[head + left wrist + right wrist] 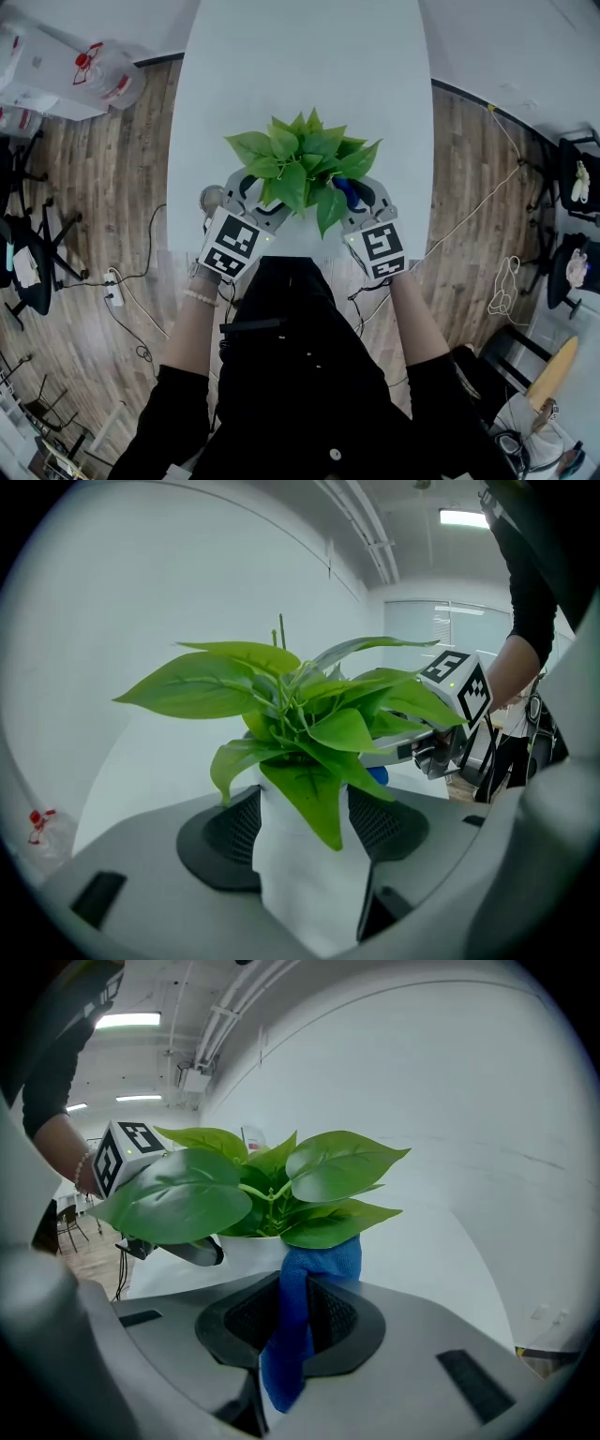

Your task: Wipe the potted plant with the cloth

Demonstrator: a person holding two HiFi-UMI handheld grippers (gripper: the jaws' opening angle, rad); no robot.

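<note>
A potted plant (305, 159) with broad green leaves stands near the front edge of the white table (309, 56). In the left gripper view its white pot (305, 874) fills the gap between the pads, and my left gripper (305, 827) is shut on it. My right gripper (295, 1321) is shut on a blue cloth (298, 1307). The top of the cloth lies against the pot (248, 1249), just under the leaves (281, 1190). From above, the left gripper (258, 195) flanks the plant on the left and the right gripper (354, 199) on the right. The leaves hide most of the pot there.
A large water bottle (108, 75) lies on the wooden floor at the upper left. Office chairs (28, 253) and a power strip (114, 286) with cables are on the left. More chairs (577, 178) and cables are on the right.
</note>
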